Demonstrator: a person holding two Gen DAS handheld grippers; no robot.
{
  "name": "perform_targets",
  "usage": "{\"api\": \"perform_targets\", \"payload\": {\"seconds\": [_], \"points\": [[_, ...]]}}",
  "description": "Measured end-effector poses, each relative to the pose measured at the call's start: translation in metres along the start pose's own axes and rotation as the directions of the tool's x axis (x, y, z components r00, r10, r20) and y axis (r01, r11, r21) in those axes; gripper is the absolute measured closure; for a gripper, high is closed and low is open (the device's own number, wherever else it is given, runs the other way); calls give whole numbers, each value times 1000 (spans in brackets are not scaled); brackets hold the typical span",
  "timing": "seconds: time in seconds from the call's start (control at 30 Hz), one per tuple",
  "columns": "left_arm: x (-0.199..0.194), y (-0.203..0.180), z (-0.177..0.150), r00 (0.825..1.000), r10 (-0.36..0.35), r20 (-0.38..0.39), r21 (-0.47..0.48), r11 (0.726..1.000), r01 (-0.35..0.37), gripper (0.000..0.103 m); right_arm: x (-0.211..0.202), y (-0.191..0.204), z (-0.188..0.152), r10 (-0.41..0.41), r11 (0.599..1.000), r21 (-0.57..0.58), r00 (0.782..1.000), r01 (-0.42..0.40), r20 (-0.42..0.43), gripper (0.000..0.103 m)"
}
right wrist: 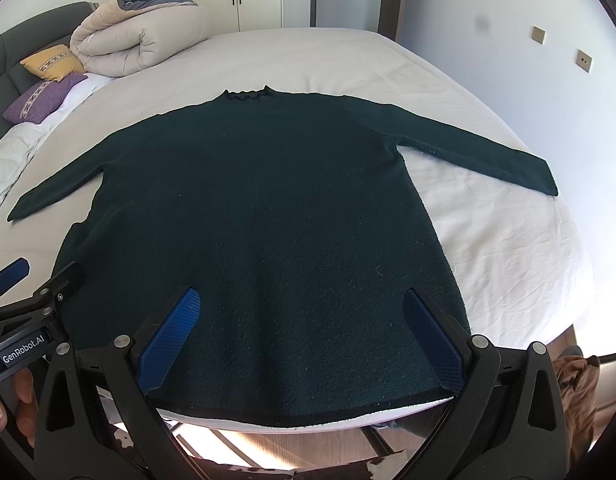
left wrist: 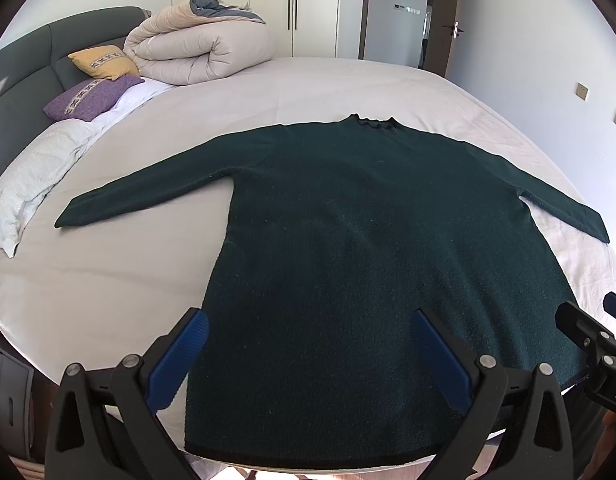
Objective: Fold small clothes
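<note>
A bedroom with a wide white-sheeted bed point(left wrist: 348, 80). Left gripper point(left wrist: 308, 332) and right gripper point(right wrist: 300, 308) hover with jaws apart over the hem of a dark green knitted sweater point(right wrist: 260, 208), spread flat, sleeves outstretched.

From where I stand, the right tool point(left wrist: 600, 340) shows only partly at the left wrist view's right edge, so its jaw gap can't be judged there. The left tool's point(right wrist: 24, 292) far finger is likewise cut off in the right wrist view. Both tools' bodies hide the sweater's point(left wrist: 348, 240) hem corners. The hand point(right wrist: 12, 404) is partly covered. The headboard point(left wrist: 24, 64) runs out of frame.
</note>
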State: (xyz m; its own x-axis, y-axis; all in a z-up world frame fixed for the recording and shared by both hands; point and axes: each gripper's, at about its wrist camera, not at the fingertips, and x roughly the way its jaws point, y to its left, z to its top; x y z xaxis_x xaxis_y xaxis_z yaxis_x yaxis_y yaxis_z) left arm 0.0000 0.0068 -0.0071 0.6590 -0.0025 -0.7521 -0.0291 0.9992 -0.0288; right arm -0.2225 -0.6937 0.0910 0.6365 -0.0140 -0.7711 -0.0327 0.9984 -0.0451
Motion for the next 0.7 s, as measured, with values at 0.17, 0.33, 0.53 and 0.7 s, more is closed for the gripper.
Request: {"api": "perform_targets", "payload": {"seconds": [0.17, 0.33, 0.53, 0.7], "points": [[0, 0, 0, 1000, 0, -1, 0, 1000, 0, 0, 2, 0, -3, -1, 1000, 0, 1000, 1, -1, 0], [1, 0, -1, 1000, -2, -2, 0, 1000, 2, 0, 3, 0, -3, -1, 1000, 0, 1000, 1, -3, 0], [2, 0, -1, 1000, -3, -4, 1, 1000, 3, 0, 4, 1, -5, 0, 1000, 0, 1000, 0, -4, 0], [4, -1, -1, 1000, -8, -7, -1, 1000, 8, 0, 4, 3, -7, 0, 1000, 0, 1000, 0, -5, 0]]}}
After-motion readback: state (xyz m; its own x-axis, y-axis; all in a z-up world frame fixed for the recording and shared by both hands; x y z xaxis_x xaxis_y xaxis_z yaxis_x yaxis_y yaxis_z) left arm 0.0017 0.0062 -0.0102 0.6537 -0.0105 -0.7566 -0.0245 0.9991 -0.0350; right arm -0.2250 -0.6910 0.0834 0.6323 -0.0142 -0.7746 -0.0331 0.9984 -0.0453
